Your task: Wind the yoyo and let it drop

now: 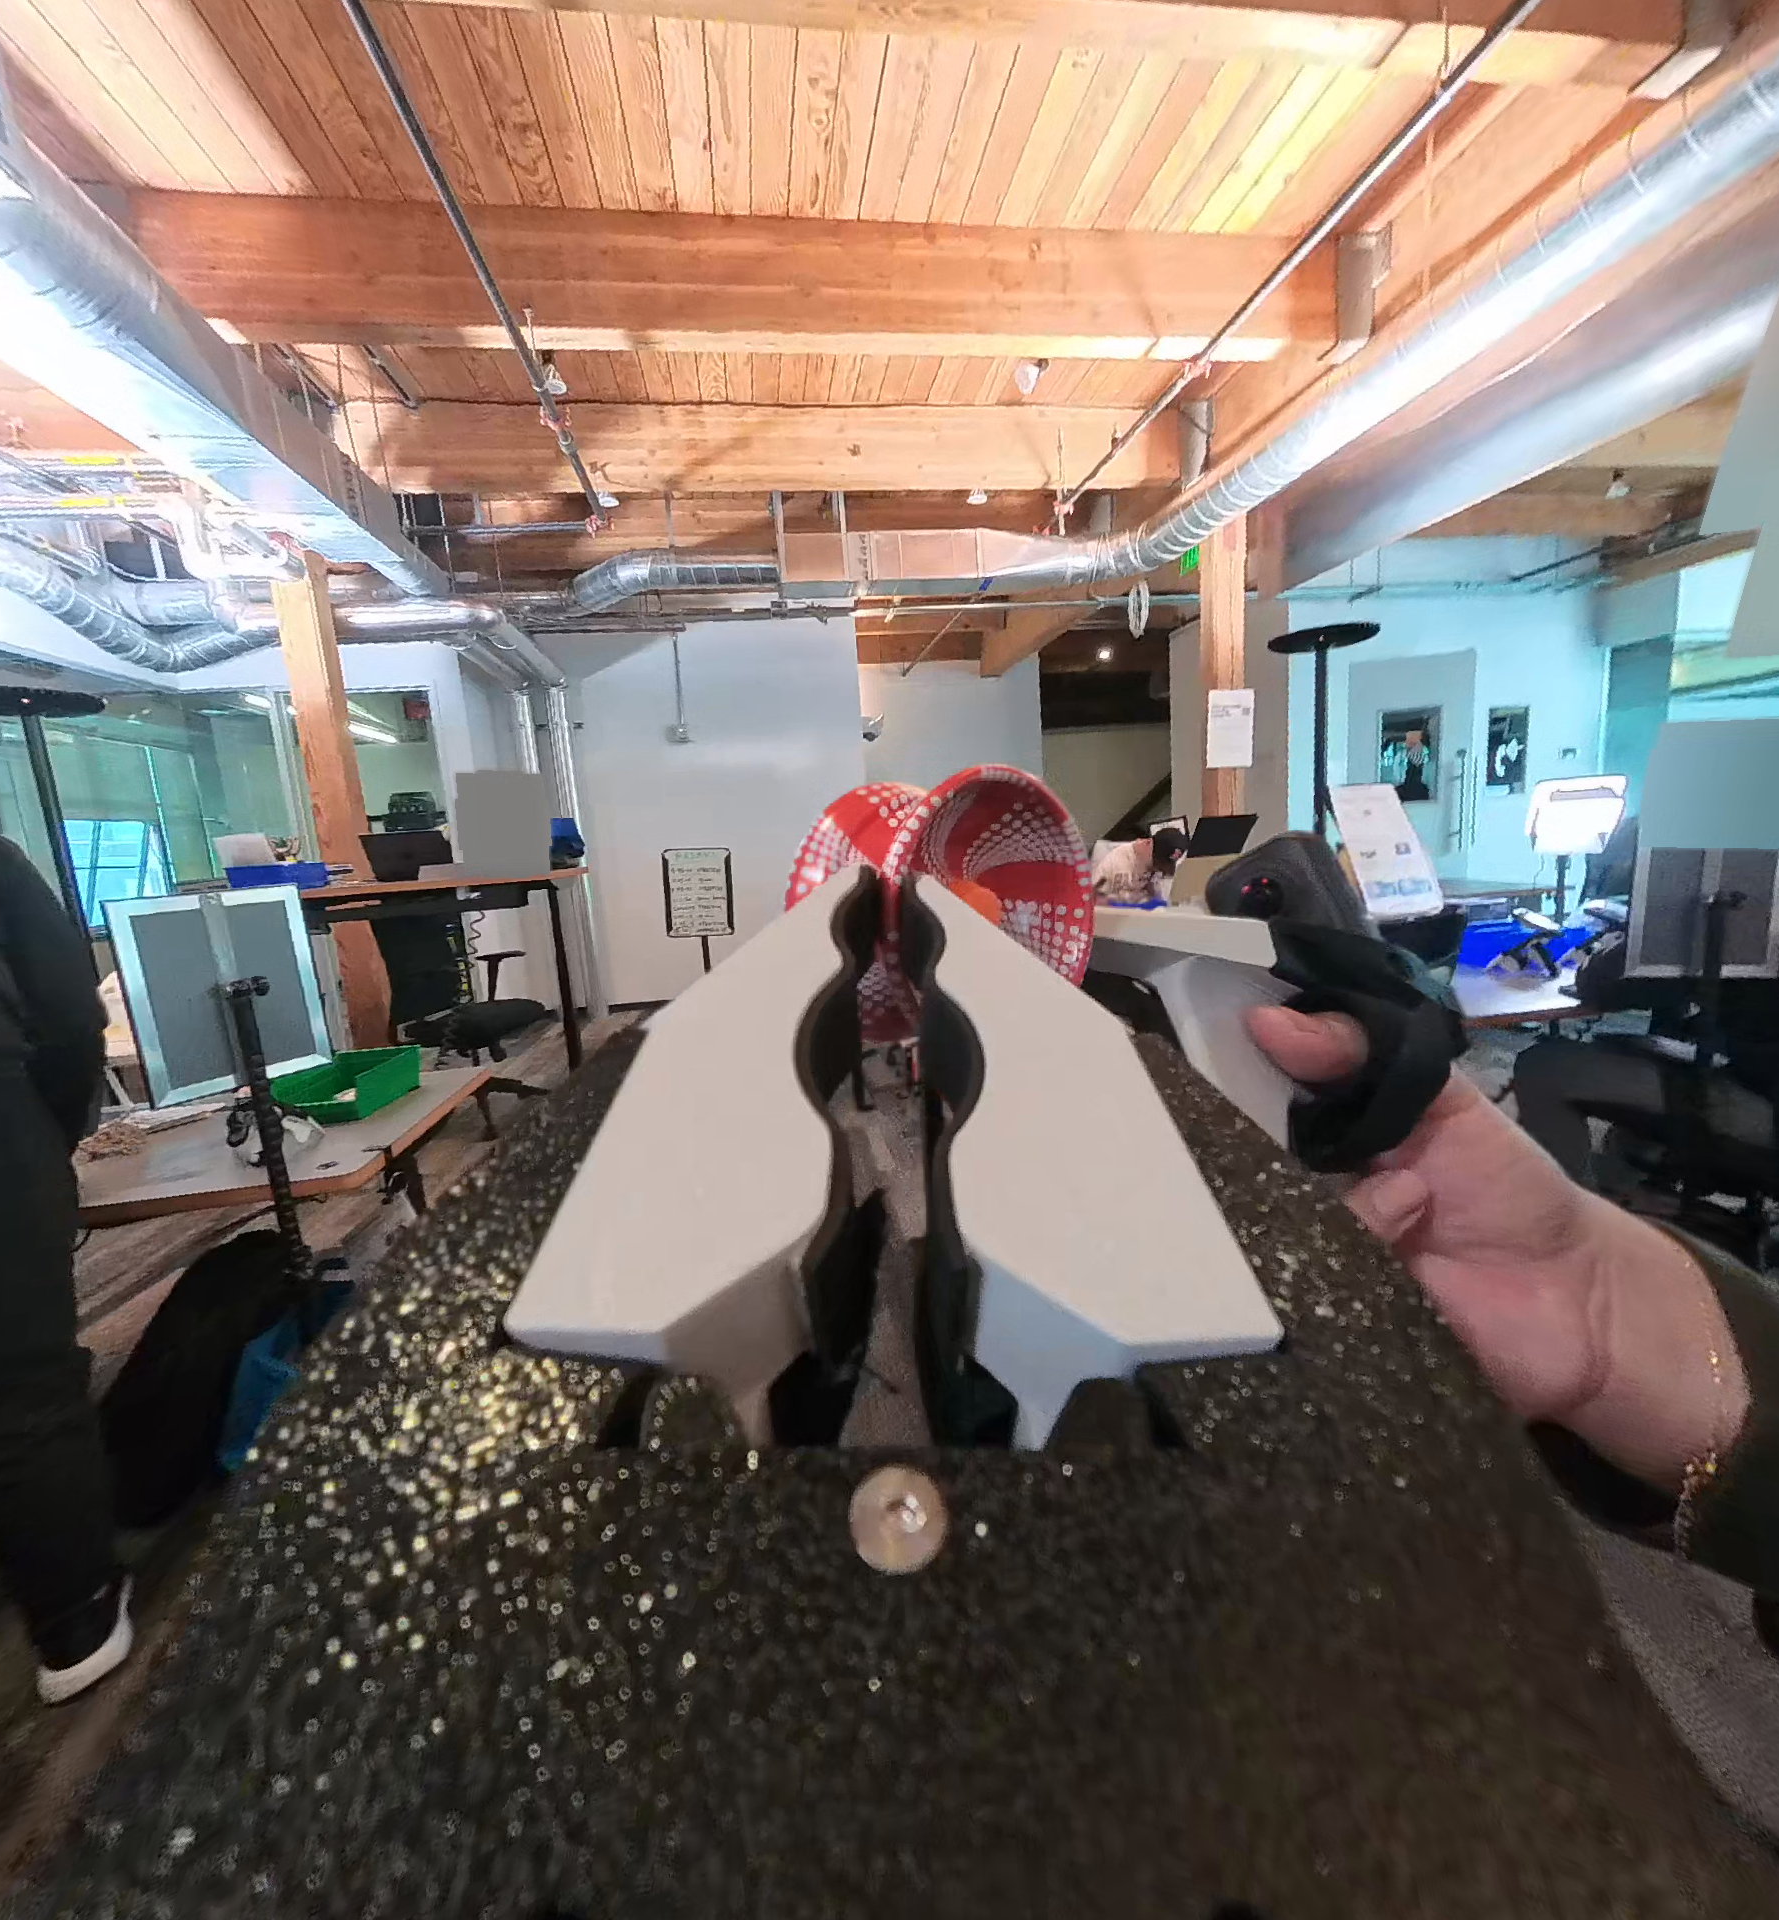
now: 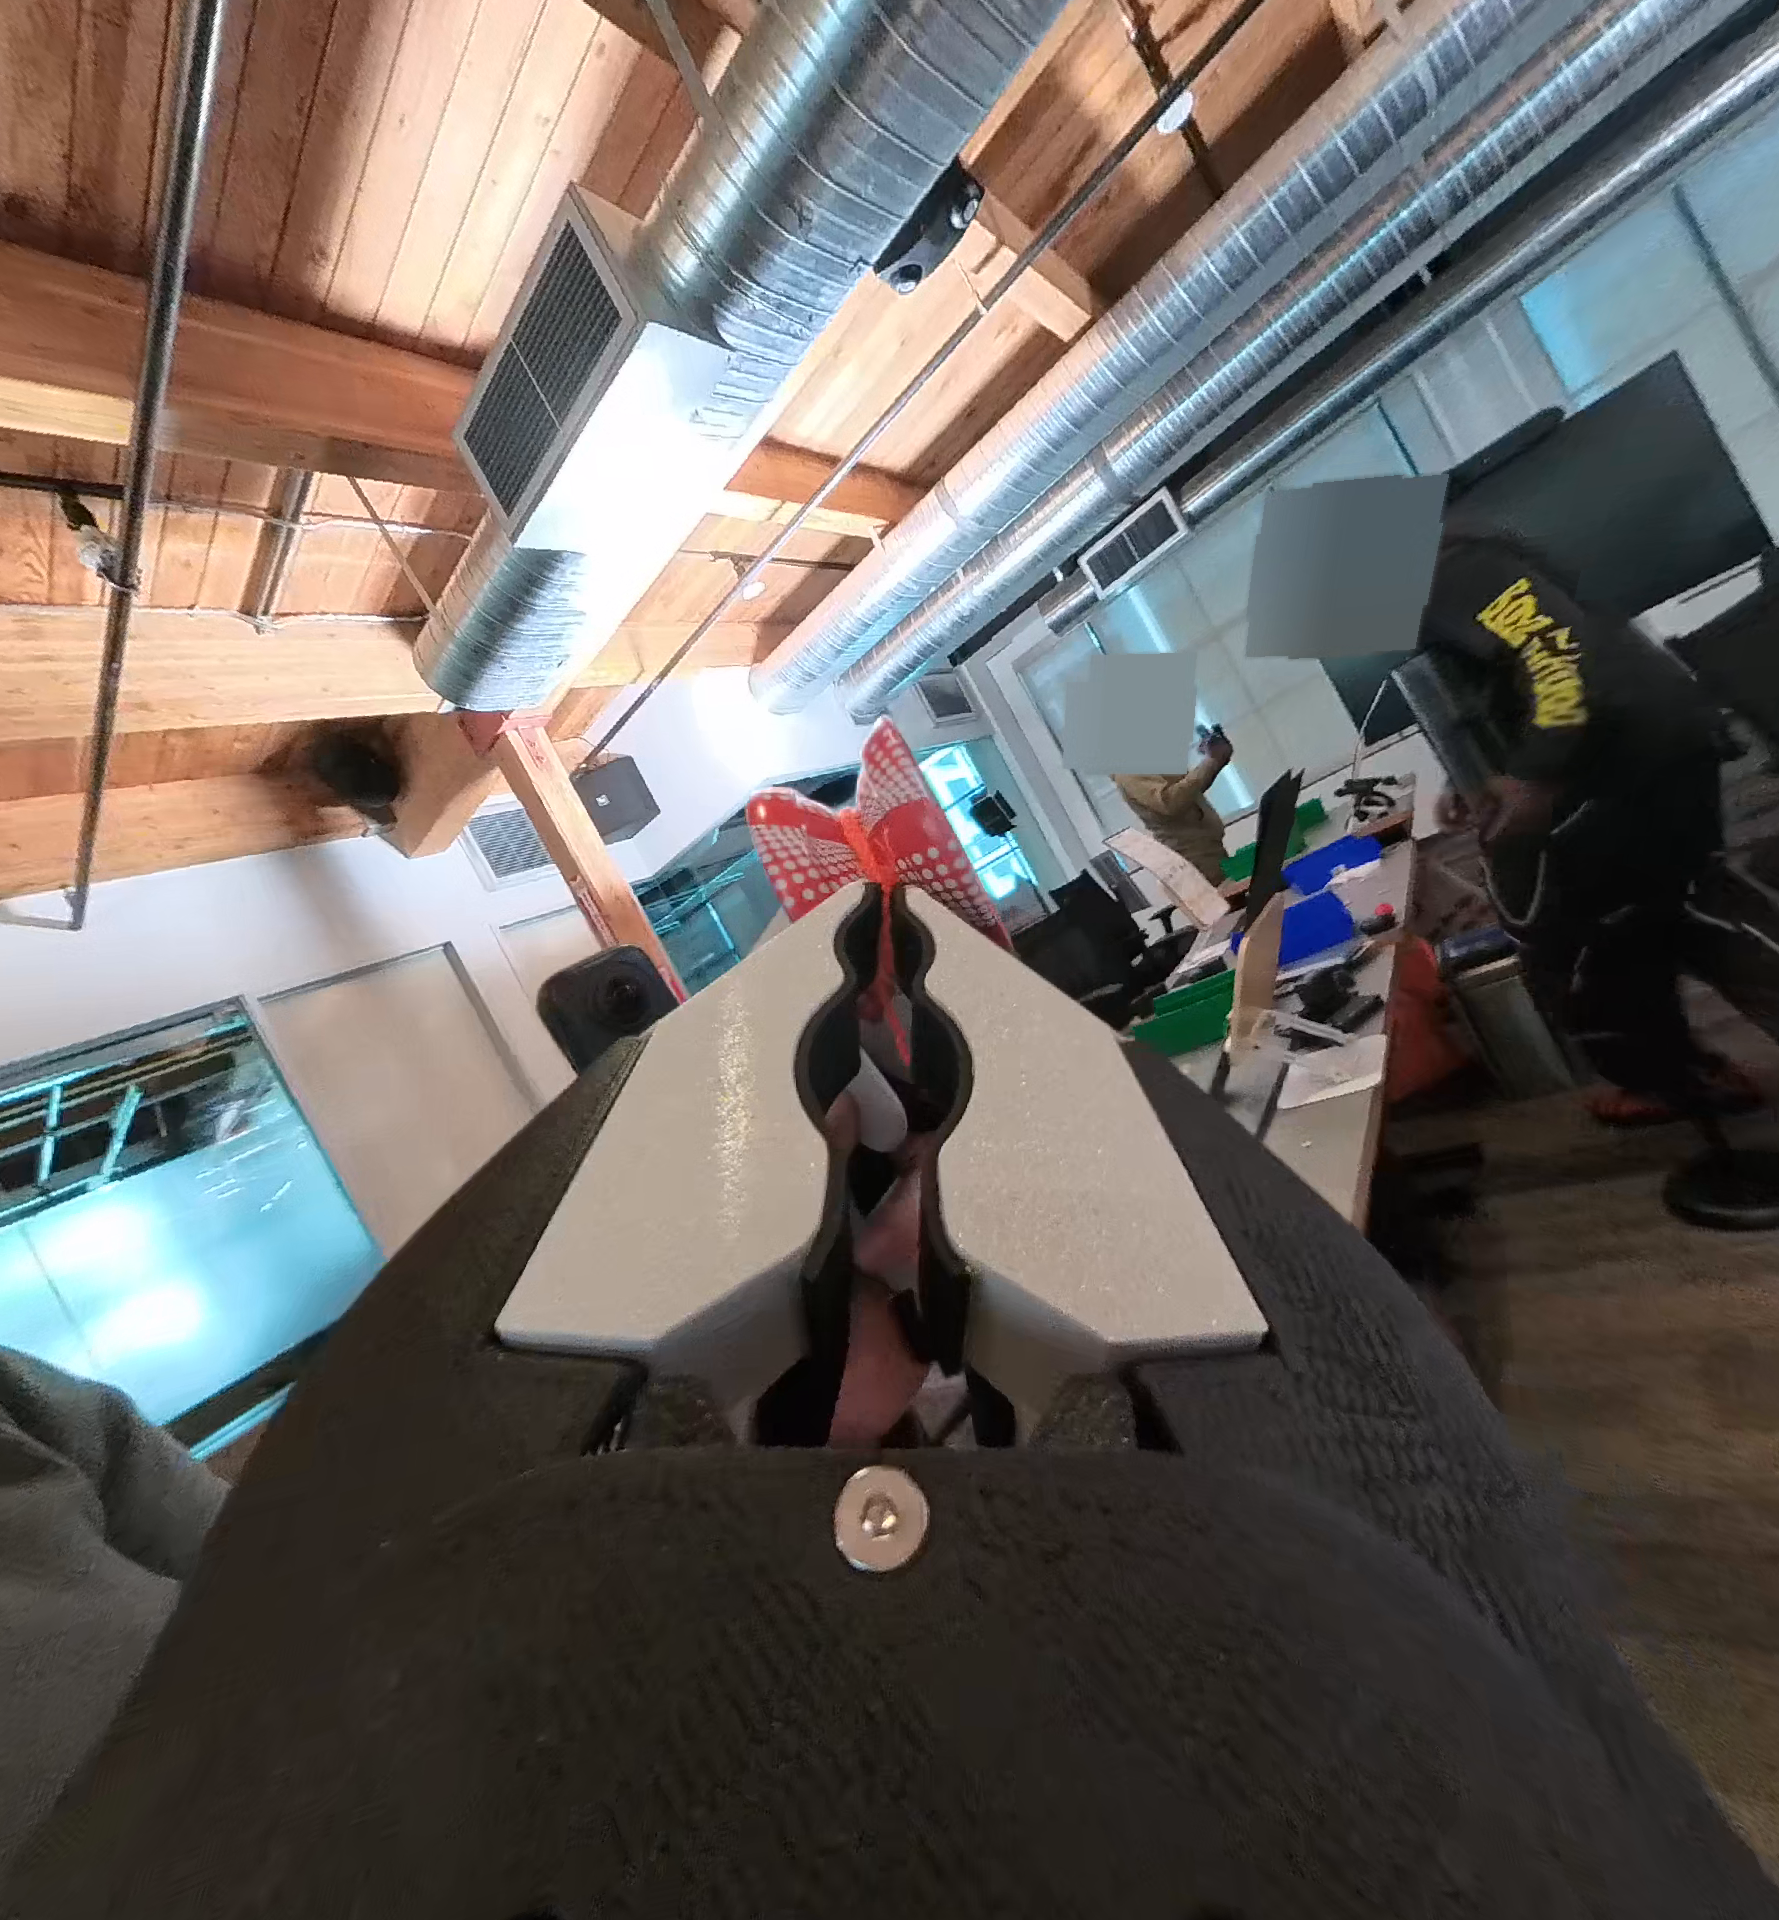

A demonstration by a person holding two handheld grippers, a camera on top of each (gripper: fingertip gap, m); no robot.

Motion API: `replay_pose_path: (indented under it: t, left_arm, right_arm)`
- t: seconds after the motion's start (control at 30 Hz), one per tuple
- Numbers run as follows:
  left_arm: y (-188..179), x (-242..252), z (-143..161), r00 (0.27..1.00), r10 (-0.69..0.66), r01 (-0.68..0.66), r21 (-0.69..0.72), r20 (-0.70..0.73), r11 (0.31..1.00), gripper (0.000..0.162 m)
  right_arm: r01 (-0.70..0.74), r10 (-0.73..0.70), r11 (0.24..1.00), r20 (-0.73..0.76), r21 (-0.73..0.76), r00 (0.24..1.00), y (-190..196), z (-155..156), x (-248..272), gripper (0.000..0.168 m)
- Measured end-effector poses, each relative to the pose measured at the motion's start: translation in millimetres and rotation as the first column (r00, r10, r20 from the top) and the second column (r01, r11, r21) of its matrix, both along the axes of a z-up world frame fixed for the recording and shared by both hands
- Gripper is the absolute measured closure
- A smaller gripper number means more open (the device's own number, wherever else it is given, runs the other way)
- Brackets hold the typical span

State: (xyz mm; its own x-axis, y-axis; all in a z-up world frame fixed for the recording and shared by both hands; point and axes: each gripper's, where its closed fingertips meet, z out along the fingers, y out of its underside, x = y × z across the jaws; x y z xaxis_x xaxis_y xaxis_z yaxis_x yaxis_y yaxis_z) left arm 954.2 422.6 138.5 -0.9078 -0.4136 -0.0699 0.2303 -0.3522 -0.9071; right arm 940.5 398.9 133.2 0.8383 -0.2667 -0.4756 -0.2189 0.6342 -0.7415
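Observation:
A red yoyo with white dots [image 1: 1010, 862] is held up in the air in front of both grippers. My left gripper [image 1: 897, 883] is shut on the rim of one yoyo half. In the right wrist view the yoyo [image 2: 812, 862] shows edge-on, with orange string wound around its axle. My right gripper [image 2: 883, 896] is shut on the orange string [image 2: 883, 961] just below the axle, and the string runs back between its pads. The right gripper's body [image 1: 1228, 956] shows in the left wrist view, held by a hand. The left gripper's camera [image 2: 604, 1003] shows in the right wrist view.
A person in black [image 1: 2, 1143] stands at the left edge. A desk with a green tray [image 1: 345, 1081] is behind on the left. In the right wrist view, a person in black [image 2: 1612, 852] walks by a desk with blue and green bins [image 2: 1321, 935].

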Motion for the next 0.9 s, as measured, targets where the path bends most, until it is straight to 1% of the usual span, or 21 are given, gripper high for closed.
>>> replay_pose_path:
  t: [0.1,0.13,0.2,0.27,0.37,0.43,0.53,0.63,0.7,0.77,0.8,0.83,0.87,0.9]
  left_arm:
    - [3,1,-3,1.0,0.012,-0.013,0.038,0.023,0.999,0.161]
    - [4,5,-5,0.999,0.037,-0.038,0.056,0.027,0.998,0.16]
    - [5,8,-8,0.998,0.052,-0.055,0.076,0.037,0.996,0.161]
    - [4,8,-8,0.998,0.047,-0.049,0.065,0.033,0.997,0.161]
    - [8,17,-9,0.996,0.079,-0.081,0.042,0.045,0.996,0.161]
    - [12,27,-9,0.99,0.129,-0.13,0.017,0.058,0.991,0.16]
    - [24,50,-6,0.971,0.231,-0.23,-0.029,0.056,0.973,0.161]
    - [43,75,-8,0.964,0.264,-0.264,-0.07,-0.014,0.962,0.16]
    - [66,98,-23,0.944,0.31,-0.319,-0.072,-0.112,0.945,0.132]
    - [88,105,-43,0.934,0.322,-0.334,-0.061,-0.157,0.941,0.115]
    - [99,103,-60,0.934,0.313,-0.32,-0.012,-0.172,0.947,0.102]
    - [115,105,-80,0.915,0.329,-0.33,0.039,-0.233,0.943,0.091]
    - [135,103,-97,0.894,0.341,-0.336,0.068,-0.29,0.939,0.083]
    - [156,99,-113,0.871,0.355,-0.349,0.082,-0.339,0.934,0.08]
  right_arm:
    - [-0.016,0.017,0.998,0.013,-0.062,1.0,2,-8,1,0.168]
    - [0.012,-0.01,0.996,0.028,-0.09,1.0,0,-9,3,0.168]
    - [0.128,-0.113,0.978,0.097,-0.165,0.989,-4,-10,5,0.168]
    - [0.244,-0.196,0.934,0.196,-0.26,0.961,-5,-9,7,0.168]
    - [0.417,-0.281,0.829,0.368,-0.372,0.886,-4,-5,11,0.168]
    - [0.512,-0.296,0.748,0.477,-0.423,0.827,0,1,19,0.168]
    - [0.612,-0.25,0.632,0.623,-0.475,0.741,16,16,38,0.168]
    - [0.682,-0.168,0.523,0.723,-0.511,0.67,43,28,63,0.168]
    - [0.704,-0.122,0.473,0.752,-0.529,0.647,59,32,85,0.168]
    - [0.691,-0.08,0.456,0.748,-0.561,0.659,74,27,102,0.168]
    - [0.679,-0.059,0.451,0.74,-0.579,0.67,79,21,110,0.168]
    - [0.663,-0.038,0.442,0.726,-0.604,0.687,86,13,118,0.168]
    - [0.644,-0.022,0.439,0.709,-0.626,0.705,92,3,123,0.168]
    - [0.625,-0.007,0.437,0.692,-0.647,0.722,97,-7,128,0.168]
